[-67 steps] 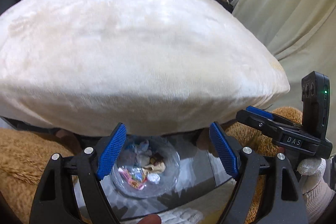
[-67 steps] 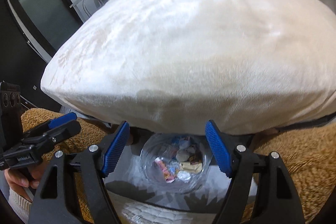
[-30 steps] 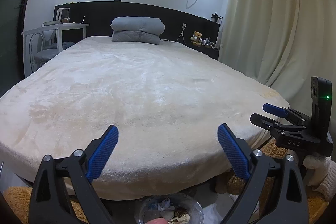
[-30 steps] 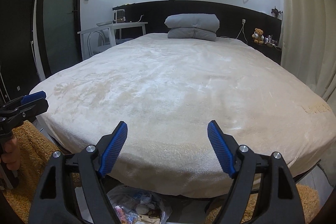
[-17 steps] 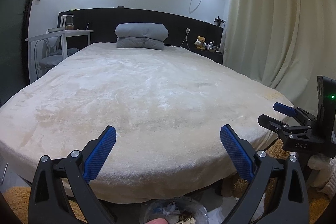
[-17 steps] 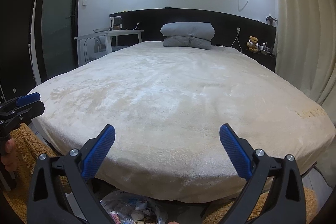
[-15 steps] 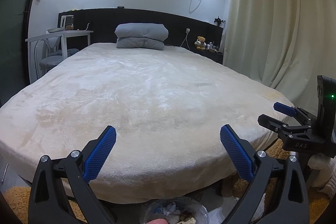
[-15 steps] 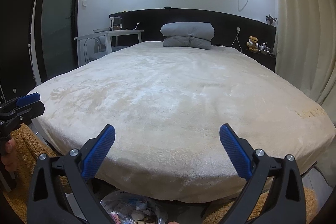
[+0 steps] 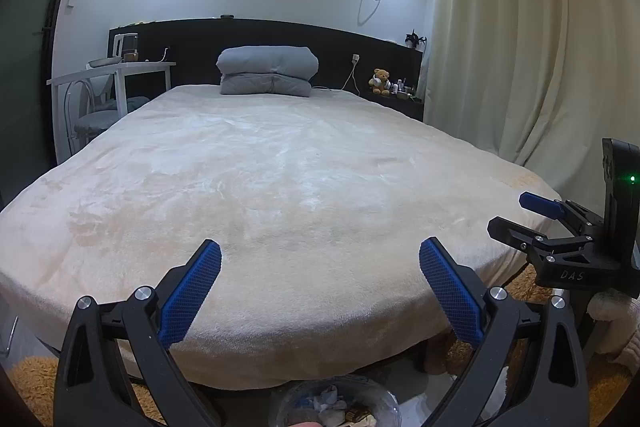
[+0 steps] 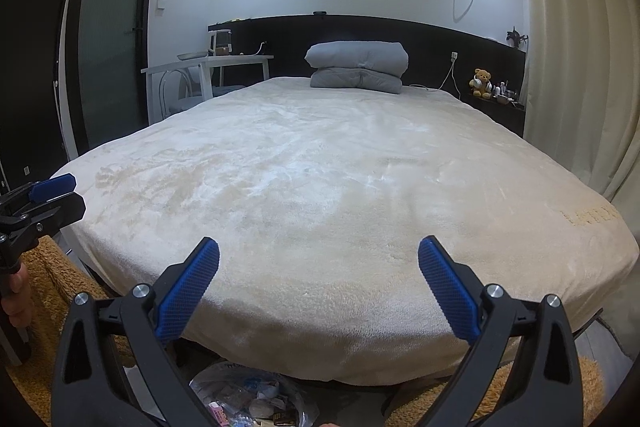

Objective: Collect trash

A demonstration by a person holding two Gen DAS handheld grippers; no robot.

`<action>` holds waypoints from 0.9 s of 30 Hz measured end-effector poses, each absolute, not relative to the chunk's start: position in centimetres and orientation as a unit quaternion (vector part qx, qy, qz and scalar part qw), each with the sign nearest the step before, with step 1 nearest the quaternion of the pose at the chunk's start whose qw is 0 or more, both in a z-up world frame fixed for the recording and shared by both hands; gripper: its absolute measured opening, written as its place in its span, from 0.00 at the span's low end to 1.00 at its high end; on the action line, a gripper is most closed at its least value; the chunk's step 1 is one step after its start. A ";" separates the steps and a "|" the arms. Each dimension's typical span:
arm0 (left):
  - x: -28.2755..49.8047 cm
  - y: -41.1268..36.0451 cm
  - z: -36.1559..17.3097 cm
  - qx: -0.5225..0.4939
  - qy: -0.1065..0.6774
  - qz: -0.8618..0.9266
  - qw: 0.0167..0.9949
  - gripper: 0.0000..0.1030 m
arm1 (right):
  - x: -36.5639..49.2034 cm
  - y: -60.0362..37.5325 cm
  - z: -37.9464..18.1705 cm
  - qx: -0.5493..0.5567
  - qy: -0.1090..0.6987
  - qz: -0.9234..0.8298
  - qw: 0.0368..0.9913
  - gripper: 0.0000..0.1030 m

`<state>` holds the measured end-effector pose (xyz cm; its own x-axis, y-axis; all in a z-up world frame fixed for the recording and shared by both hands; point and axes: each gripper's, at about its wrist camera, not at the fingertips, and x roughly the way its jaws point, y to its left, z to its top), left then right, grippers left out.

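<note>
Plainly, left gripper [image 9: 320, 291] and right gripper [image 10: 319, 289] gape wide, empty.

Matt plush cream blanket [image 9: 280, 187] covered the bed, shaggy brown rug [image 10: 44, 291] lay beside it, a clear glossy plastic bag [image 10: 248, 391] held crumpled wrappers, and each matt black plastic gripper [image 9: 320, 291] bore textured blue rubber pads [image 9: 192, 291].

A clear plastic bag [image 10: 248, 401] filled with crumpled wrappers and paper scraps [image 9: 332, 405] is seen at six o'clock, on the floor, its upper edge hidden.
</note>
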<state>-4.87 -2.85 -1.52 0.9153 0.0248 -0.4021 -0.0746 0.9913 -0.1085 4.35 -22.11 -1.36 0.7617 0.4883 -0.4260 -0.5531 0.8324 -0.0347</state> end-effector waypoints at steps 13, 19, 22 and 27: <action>-4.8 -2.8 -1.5 -0.060 0.203 0.026 0.977 0.95 | 4.3 -22.1 -1.4 -0.083 0.206 0.278 0.935 0.95; -4.8 -2.9 -1.5 -0.060 0.203 0.026 0.977 0.95 | 4.3 -22.1 -1.4 -0.083 0.206 0.278 0.935 0.95; -4.8 -2.9 -1.5 -0.060 0.203 0.026 0.977 0.95 | 4.3 -22.1 -1.4 -0.083 0.205 0.277 0.935 0.95; -4.8 -2.8 -1.5 -0.060 0.203 0.026 0.977 0.95 | 4.4 -22.0 -1.5 -0.084 0.205 0.276 0.935 0.95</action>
<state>-4.77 -2.85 -1.50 0.9163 0.0272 -0.3996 -0.0760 0.9914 -0.1068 4.36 -22.03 -1.51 0.7638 0.4819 -0.4294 -0.5504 0.8337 -0.0436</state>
